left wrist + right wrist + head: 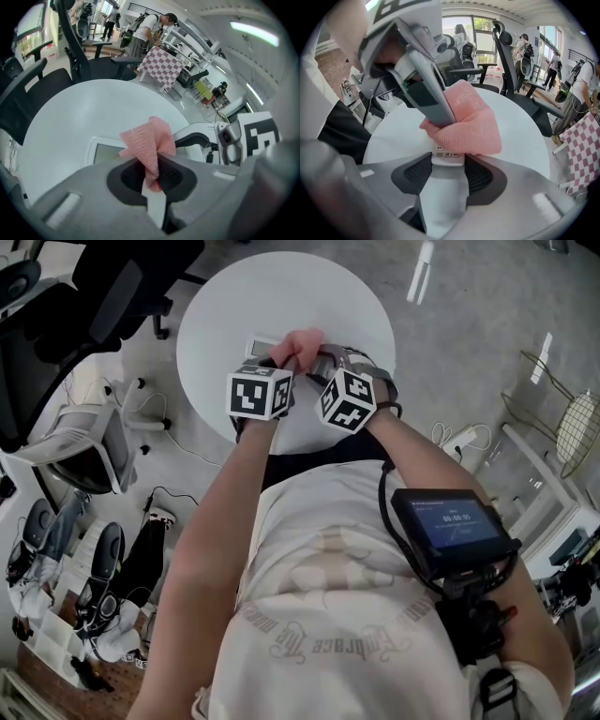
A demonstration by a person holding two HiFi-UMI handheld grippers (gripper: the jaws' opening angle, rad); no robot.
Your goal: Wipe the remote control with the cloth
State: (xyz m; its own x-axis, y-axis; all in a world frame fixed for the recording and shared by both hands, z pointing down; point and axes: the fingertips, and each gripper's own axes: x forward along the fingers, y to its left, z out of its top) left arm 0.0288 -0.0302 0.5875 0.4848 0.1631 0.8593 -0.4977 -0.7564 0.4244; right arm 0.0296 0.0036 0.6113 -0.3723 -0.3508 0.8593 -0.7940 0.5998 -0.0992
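Observation:
Over the round white table [281,296] my two grippers meet at a pink cloth [298,343]. My left gripper [150,165] is shut on a bunched fold of the cloth [149,139]. In the right gripper view, the white remote control [446,153] lies between the pads of my right gripper [447,163], which is shut on its near end. The cloth [471,124] covers the remote's far part, and the left gripper's fingers [429,98] press down onto it from above. In the head view the left gripper [279,360] and right gripper [325,360] stand side by side.
A flat white-framed rectangular thing [104,151] lies on the table just behind the cloth. A black office chair [84,287] stands at the table's far left. Shoes and cables litter the floor at left [94,577]. A wire chair [562,413] is at right.

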